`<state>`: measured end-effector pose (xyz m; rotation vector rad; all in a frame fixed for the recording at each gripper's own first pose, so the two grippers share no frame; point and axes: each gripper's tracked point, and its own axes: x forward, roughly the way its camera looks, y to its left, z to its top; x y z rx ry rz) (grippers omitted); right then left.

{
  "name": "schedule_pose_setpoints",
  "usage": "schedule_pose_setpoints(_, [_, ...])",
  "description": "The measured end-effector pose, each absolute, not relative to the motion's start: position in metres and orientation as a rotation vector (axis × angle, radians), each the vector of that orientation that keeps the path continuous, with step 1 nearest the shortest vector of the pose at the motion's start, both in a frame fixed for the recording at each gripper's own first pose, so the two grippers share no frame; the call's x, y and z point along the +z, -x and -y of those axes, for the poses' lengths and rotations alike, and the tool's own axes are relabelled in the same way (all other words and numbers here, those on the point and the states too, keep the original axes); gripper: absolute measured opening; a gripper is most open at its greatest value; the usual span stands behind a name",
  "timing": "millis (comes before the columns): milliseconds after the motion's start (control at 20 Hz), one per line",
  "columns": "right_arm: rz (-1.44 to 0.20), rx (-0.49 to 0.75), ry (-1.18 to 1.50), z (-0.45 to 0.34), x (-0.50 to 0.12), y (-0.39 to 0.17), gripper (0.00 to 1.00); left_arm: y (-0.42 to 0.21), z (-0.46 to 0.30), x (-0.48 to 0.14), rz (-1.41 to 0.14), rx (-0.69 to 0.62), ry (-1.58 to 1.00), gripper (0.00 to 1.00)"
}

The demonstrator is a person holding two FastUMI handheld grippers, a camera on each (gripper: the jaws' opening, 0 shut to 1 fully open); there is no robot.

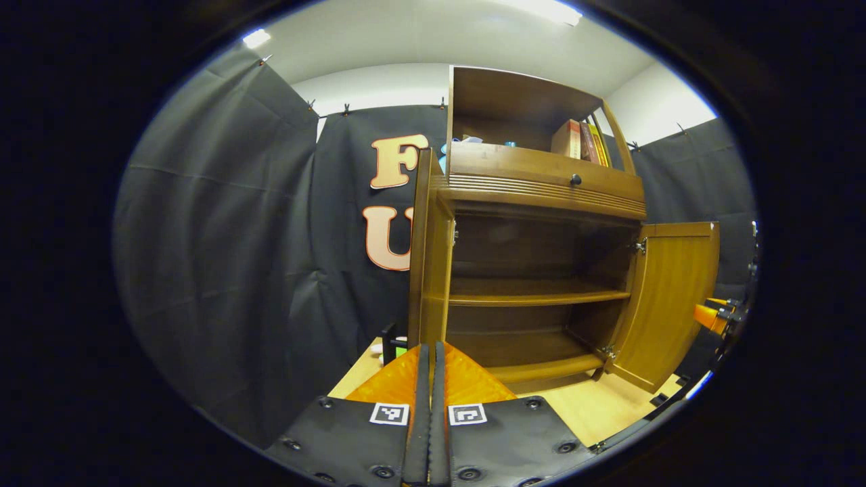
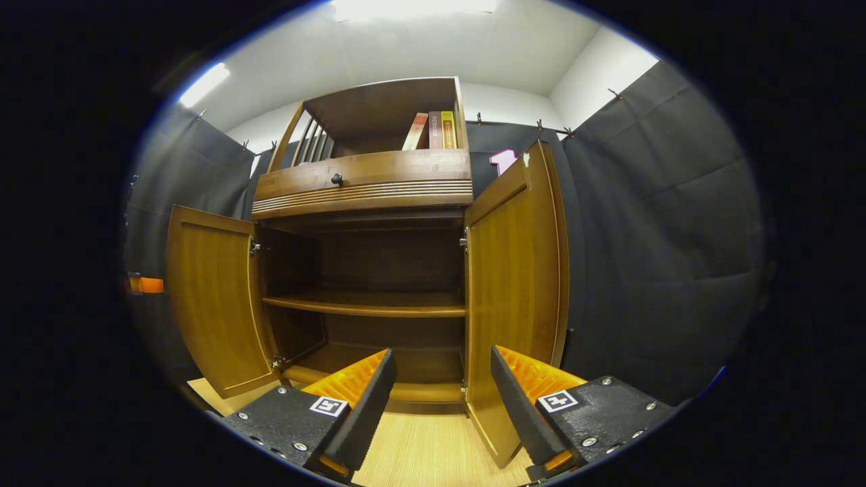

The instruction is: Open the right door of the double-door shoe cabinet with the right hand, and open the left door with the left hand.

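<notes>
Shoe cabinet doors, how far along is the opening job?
Both look done: the right door and the left door stand swung wide, baring the shelf. Nothing is in hand: the right gripper is open beside the right door's edge, the left gripper shut on nothing. Nothing seems left.

Warm brown wood against black cloth

The shoe cabinet point(image 2: 365, 182) is glossy honey-brown wood, its left door point(image 2: 213, 297) and right door point(image 2: 517, 284) lighter and more golden with fine vertical grain, the inner shelf point(image 2: 365, 304) darker brown. A band of thin horizontal grooves runs under the drawer, whose knob point(image 2: 336, 179) is black. The books point(image 2: 433, 130) show red, maroon and yellow spines. The floor point(image 2: 433, 450) is pale blond wood grain; the ceiling point(image 2: 419, 47) is white.
</notes>
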<state>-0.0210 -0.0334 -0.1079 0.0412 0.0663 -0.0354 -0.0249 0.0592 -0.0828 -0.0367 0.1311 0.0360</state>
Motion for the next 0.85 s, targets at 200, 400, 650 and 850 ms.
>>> schedule_pose_setpoints(200, [-0.072,-0.029,-0.034,0.039,-0.108,0.018,0.87,0.018,-0.042,-0.071,-0.114,0.044,0.015,0.14])
schedule_pose_setpoints(400, [-0.068,-0.039,-0.032,0.05,-0.109,0.016,0.97,0.009,-0.022,-0.06,-0.082,0.031,0.063,0.25])
schedule_pose_setpoints(650, [-0.073,-0.051,-0.032,0.061,-0.116,0.008,0.87,-0.003,0.002,-0.062,-0.091,0.01,0.056,0.47])
schedule_pose_setpoints(850, [-0.075,-0.058,-0.035,0.063,-0.122,-0.004,0.98,-0.017,0.02,-0.063,-0.085,-0.026,0.024,0.72])
